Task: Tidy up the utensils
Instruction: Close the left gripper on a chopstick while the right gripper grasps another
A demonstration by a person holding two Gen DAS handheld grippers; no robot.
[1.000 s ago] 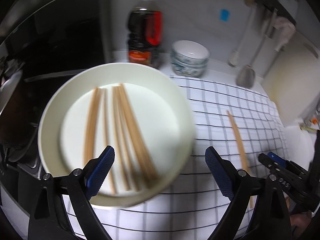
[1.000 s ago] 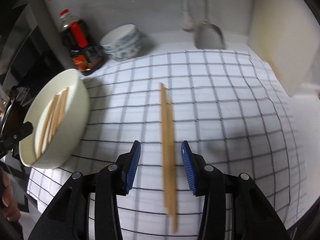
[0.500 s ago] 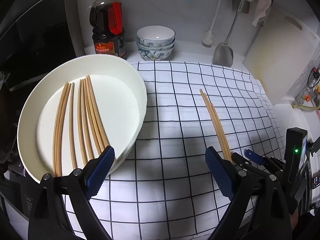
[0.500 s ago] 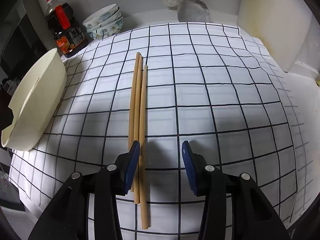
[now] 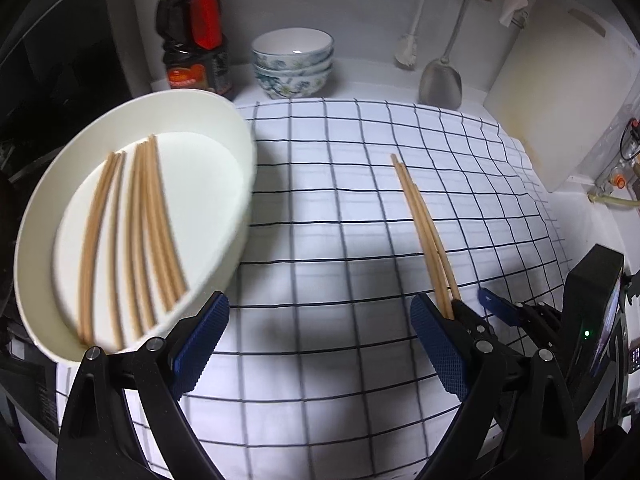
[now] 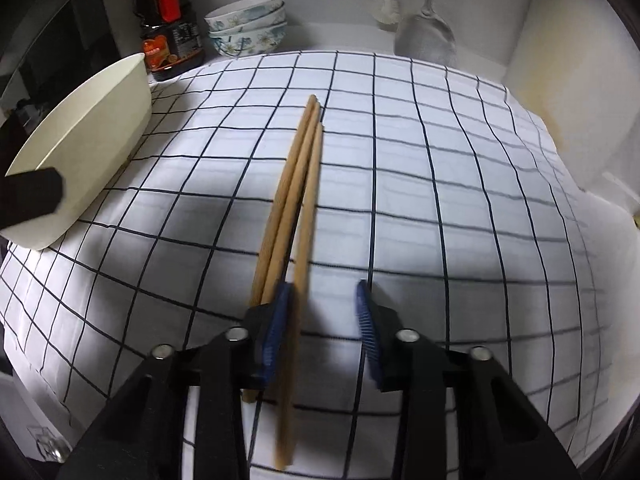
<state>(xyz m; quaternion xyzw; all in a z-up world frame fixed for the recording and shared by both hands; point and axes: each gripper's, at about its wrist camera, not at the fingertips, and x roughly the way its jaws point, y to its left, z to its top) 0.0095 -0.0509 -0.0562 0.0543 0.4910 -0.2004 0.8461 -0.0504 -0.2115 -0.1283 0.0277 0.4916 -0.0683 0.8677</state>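
Note:
Three loose wooden chopsticks (image 6: 296, 184) lie side by side on the checked cloth (image 6: 440, 200). My right gripper (image 6: 322, 300) hangs low over their near ends, its jaws closing. One stick runs between the pads beside the left one; the other two pass under that finger, and the right pad stands clear. A white bowl (image 5: 248, 152) at the left holds several chopsticks (image 5: 140, 232). My left gripper (image 5: 320, 308) stands wide open over the cloth, nothing between its pads, its left finger by the bowl's near rim. The loose chopsticks (image 5: 420, 216) show to its right.
At the back stand a dark sauce bottle (image 5: 192, 40) and stacked patterned bowls (image 5: 294, 60). A brush (image 5: 408, 56) and a metal spatula (image 5: 440, 84) hang on the wall. A pale cutting board (image 5: 560, 92) leans at the right. A dark stove lies left of the bowl.
My left gripper has swung right, so the bowl now sits left of its jaws. My right gripper has sunk onto the loose chopsticks' near ends and its jaws have narrowed.

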